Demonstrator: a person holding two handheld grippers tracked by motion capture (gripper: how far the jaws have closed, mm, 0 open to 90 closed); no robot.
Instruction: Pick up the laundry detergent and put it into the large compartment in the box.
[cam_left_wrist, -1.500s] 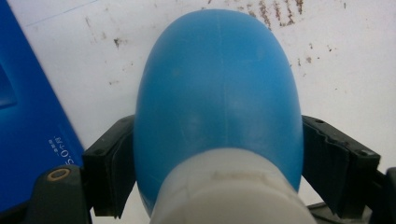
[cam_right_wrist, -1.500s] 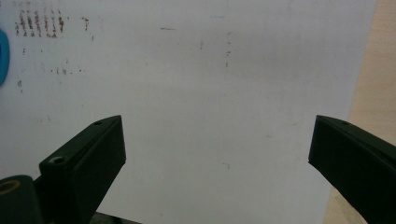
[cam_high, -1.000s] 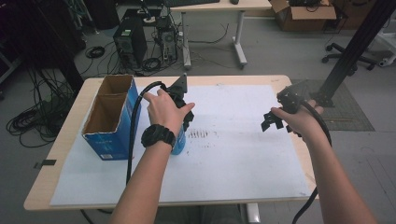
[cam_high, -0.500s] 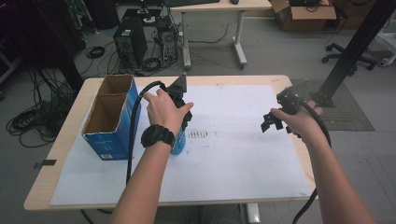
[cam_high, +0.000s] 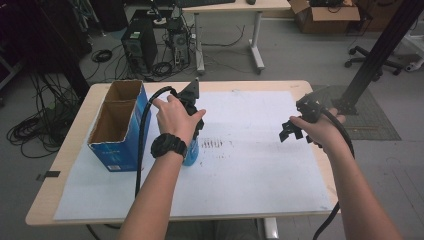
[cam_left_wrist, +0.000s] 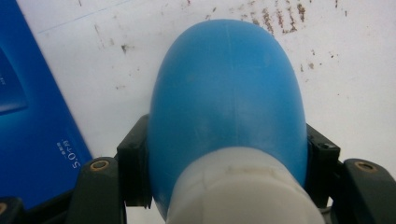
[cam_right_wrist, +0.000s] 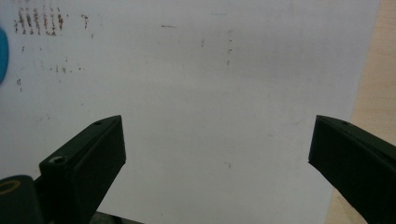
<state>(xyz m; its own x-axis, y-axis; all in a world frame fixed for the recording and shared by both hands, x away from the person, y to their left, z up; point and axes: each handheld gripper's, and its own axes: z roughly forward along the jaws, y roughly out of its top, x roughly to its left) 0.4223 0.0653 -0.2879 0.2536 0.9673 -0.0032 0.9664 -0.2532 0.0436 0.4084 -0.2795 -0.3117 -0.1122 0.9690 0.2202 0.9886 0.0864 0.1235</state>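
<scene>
A blue rubber bulb with a white collar (cam_left_wrist: 229, 98) sits between the jaws of my left gripper (cam_left_wrist: 229, 161), which is shut on its sides. From the high view the bulb (cam_high: 191, 154) pokes out below the left hand, resting on or just above the white paper, and the left gripper (cam_high: 194, 142) is mostly hidden by that hand. My right gripper (cam_high: 290, 132) hovers over the paper's right part, jaws wide apart. In the right gripper view the right gripper (cam_right_wrist: 217, 135) holds nothing, with bare paper below.
An open blue cardboard box (cam_high: 117, 125) with two compartments stands at the table's left, close beside the bulb. A white paper sheet (cam_high: 250, 170) covers most of the wooden table (cam_high: 70, 145). Brown specks (cam_high: 212, 144) mark the paper just right of the bulb.
</scene>
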